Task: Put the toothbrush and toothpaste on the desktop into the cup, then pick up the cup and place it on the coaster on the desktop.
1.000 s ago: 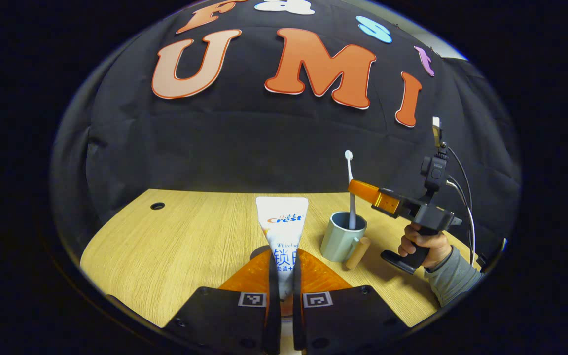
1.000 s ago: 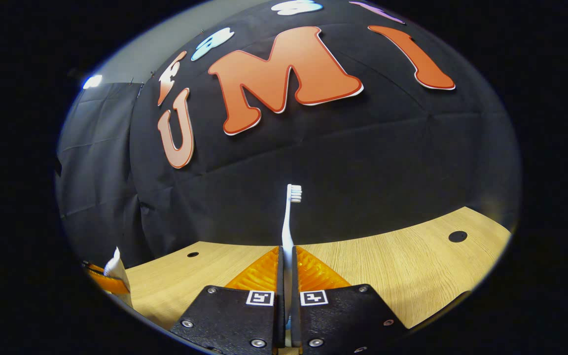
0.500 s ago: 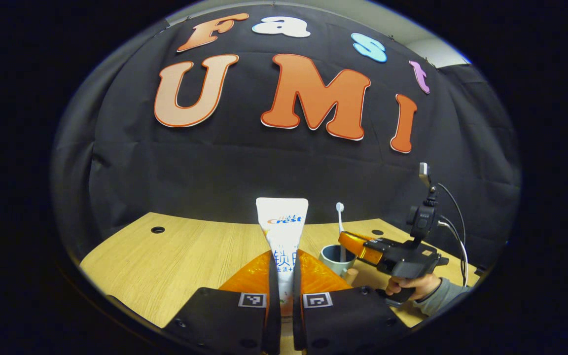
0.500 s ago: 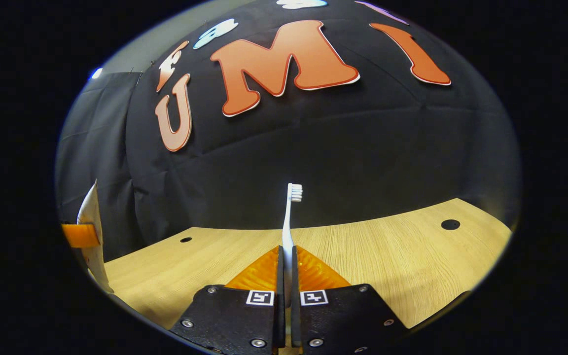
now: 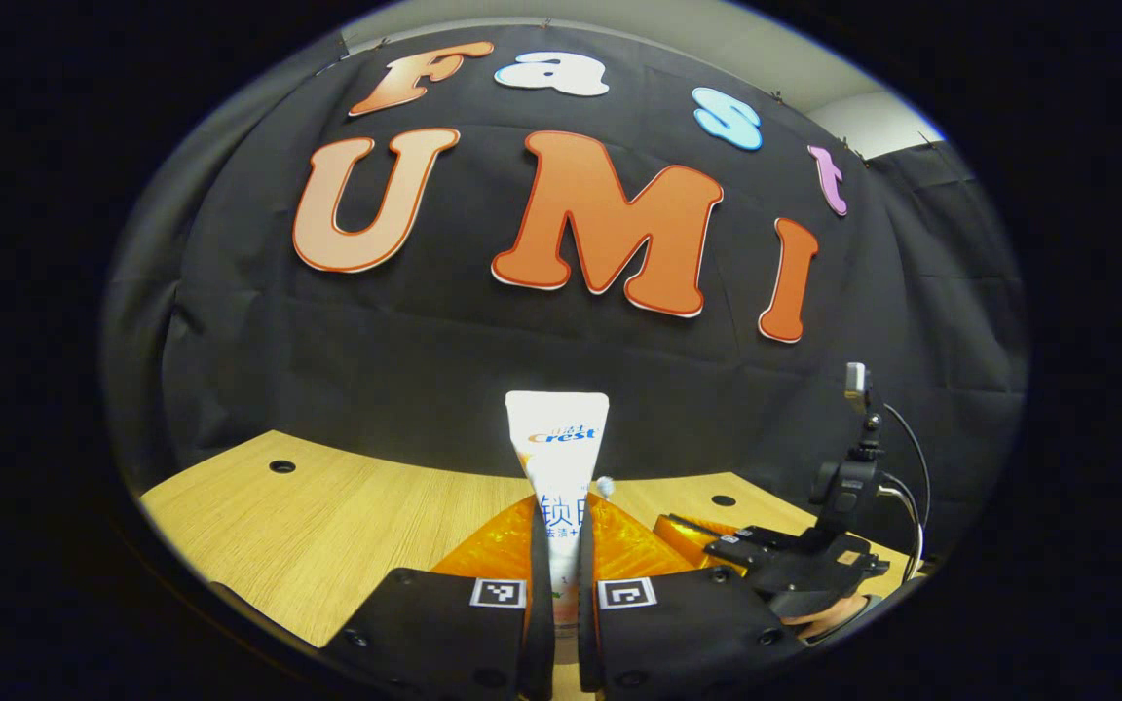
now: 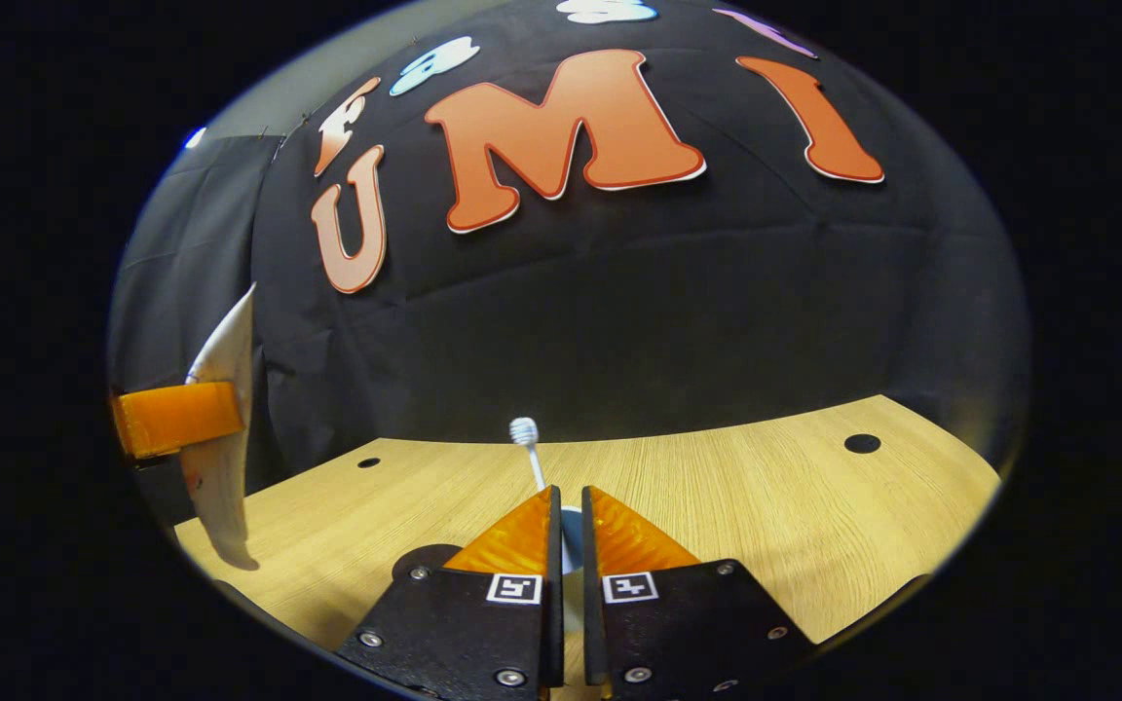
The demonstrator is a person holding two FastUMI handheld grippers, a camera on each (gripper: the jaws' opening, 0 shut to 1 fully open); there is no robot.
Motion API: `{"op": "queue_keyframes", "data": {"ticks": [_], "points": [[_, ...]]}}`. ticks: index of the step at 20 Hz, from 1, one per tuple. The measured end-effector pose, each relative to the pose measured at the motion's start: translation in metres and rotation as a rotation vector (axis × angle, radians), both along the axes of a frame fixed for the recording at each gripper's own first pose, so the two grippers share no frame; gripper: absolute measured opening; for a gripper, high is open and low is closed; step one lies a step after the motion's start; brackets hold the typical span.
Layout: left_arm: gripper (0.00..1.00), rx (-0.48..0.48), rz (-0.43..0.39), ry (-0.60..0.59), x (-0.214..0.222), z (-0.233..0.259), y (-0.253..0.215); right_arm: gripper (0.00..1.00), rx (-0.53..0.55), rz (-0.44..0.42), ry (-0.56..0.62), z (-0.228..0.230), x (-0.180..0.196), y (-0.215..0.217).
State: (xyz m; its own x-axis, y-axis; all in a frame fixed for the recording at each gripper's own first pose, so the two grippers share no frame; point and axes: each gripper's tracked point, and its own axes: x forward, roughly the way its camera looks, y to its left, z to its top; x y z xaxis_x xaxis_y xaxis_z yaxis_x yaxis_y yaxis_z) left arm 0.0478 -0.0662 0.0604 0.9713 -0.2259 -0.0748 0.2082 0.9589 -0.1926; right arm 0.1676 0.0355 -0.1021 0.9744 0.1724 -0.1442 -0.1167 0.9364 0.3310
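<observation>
The left gripper clamps the toothpaste upright above the desk, while the right gripper, slightly parted, has let go of the toothbrush, which leans and could foul the toothpaste's entry into the cup.

Black cloth hangs as the back wall, creased, behind a pale wooden desk with round cable holes. Above the cloth a strip of grey wall shows, with a small bright light high up.
</observation>
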Motion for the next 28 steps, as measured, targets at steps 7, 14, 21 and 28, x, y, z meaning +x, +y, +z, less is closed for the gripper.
{"op": "queue_keyframes", "data": {"ticks": [7,14,21,28], "points": [[0.13,-0.125,-0.016,-0.054,0.012,0.013,-0.027,0.35,0.004,0.015,-0.001,0.002,-0.044,-0.016],[0.13,-0.207,0.013,-0.104,0.040,0.010,-0.044,0.80,-0.022,-0.064,-0.099,0.023,-0.074,-0.049],[0.13,-0.262,0.027,-0.094,0.071,-0.012,-0.062,0.86,-0.018,-0.103,-0.163,0.039,-0.096,-0.076],[0.13,-0.217,0.043,-0.098,0.095,-0.032,-0.079,0.88,0.006,-0.124,-0.150,0.035,-0.110,-0.091]]}}
